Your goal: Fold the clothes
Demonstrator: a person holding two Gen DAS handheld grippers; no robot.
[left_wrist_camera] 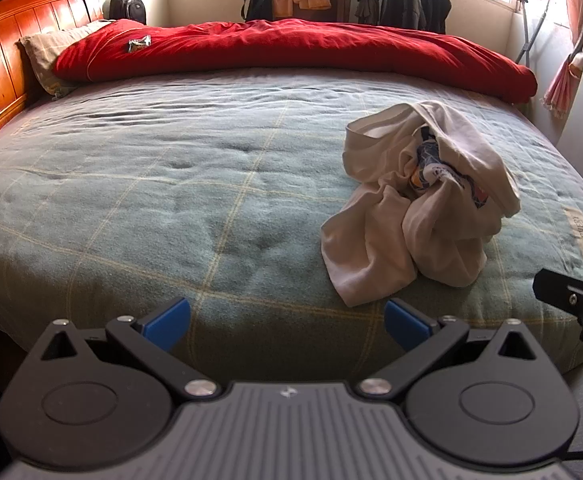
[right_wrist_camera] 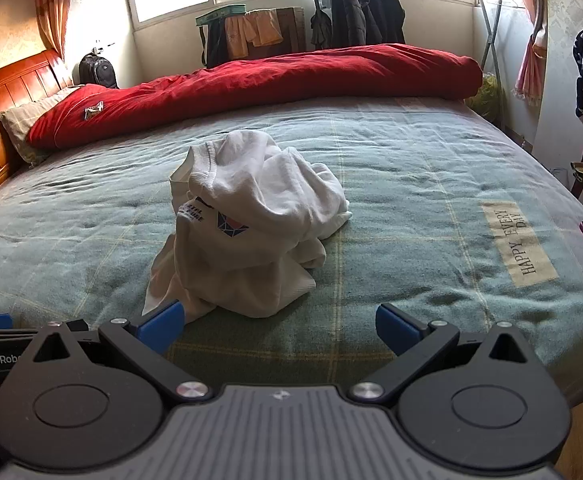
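I have both grippers low at the near edge of the bed (left_wrist_camera: 151, 184), and neither has hold of anything. My left gripper (left_wrist_camera: 287, 322) has its jaws spread wide, with only green blanket between the blue pads (left_wrist_camera: 169, 320). The shirt (left_wrist_camera: 415, 204), white and crumpled in a heap, lies ahead and to the right of those jaws, its nearest hem just beyond the right pad.

My right gripper (right_wrist_camera: 279, 322) is spread just as wide. From it the shirt (right_wrist_camera: 251, 220) sits ahead and slightly left of centre, printed patch facing me, its lowest fold just behind the left pad (right_wrist_camera: 163, 322); I cannot tell if they touch. Far beyond both jaws a red duvet (right_wrist_camera: 271, 76) lies along the bed's back edge.
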